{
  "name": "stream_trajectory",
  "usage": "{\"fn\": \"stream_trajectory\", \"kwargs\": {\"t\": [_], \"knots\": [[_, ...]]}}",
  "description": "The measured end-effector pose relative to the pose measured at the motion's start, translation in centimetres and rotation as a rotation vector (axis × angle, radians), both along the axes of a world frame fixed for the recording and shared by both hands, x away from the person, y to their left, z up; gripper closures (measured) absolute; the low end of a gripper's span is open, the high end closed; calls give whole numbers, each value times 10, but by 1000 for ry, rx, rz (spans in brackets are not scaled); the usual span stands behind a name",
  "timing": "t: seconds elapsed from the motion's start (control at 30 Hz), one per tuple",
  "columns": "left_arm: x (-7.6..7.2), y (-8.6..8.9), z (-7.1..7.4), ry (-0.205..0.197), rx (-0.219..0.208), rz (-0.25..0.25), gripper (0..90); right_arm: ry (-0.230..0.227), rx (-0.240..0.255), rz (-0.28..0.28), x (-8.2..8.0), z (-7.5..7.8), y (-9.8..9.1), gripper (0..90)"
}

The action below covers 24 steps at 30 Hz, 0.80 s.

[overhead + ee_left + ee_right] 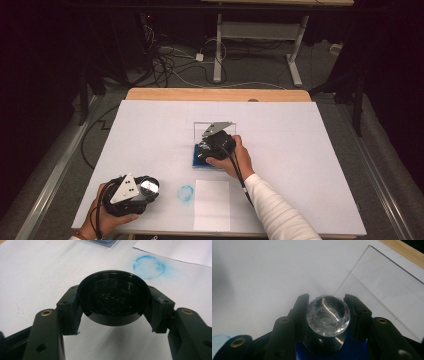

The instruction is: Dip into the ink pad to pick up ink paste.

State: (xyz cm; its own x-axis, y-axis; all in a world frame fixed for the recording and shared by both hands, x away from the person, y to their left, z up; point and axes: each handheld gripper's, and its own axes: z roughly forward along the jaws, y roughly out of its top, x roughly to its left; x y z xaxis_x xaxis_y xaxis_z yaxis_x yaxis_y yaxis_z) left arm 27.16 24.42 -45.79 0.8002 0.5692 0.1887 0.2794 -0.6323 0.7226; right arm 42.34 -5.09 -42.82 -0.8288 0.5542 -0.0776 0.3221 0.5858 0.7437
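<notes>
Left gripper (113,312) sits at 7 o'clock on the table, jaws clamped on the rim of a round black cap (113,298). Cap is glossy plastic, shallow, with faint raised lettering inside; in the high view it shows a shiny face (148,187). Round blue powdery smudge (149,267) marks the white table cover (310,150) just past the cap, at 1 o'clock in the left gripper view. White paper sheet (212,205) lies beside the smudge at 6 o'clock on the table.

Right gripper (327,312) is at table centre, held by a hand (239,159), jaws closed on a clear faceted knob (328,316), crystal-like, round. Knob tops a dark round stamp body standing on a blue pad (200,161). Clear plastic sheet (384,290) lies flat at 1 o'clock from the knob, touching nothing I can tell.
</notes>
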Motion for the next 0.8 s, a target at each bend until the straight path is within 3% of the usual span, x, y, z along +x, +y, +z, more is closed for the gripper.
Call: {"fn": "stream_trajectory", "kwargs": {"t": [0.1,0.27,0.47,0.8], "knots": [[0,0,0,1,4,-1,366,-11,-24,-5,-1,-1,1,573],[0,-1,-1,4,4,-3,366,22,5,-12,2,-2,-2,575],[-1,-2,0,-5,6,3,366,11,-14,-15,0,-2,-1,576],[-2,-3,0,-7,9,2,366,8,11,-32,0,-5,-2,576]]}}
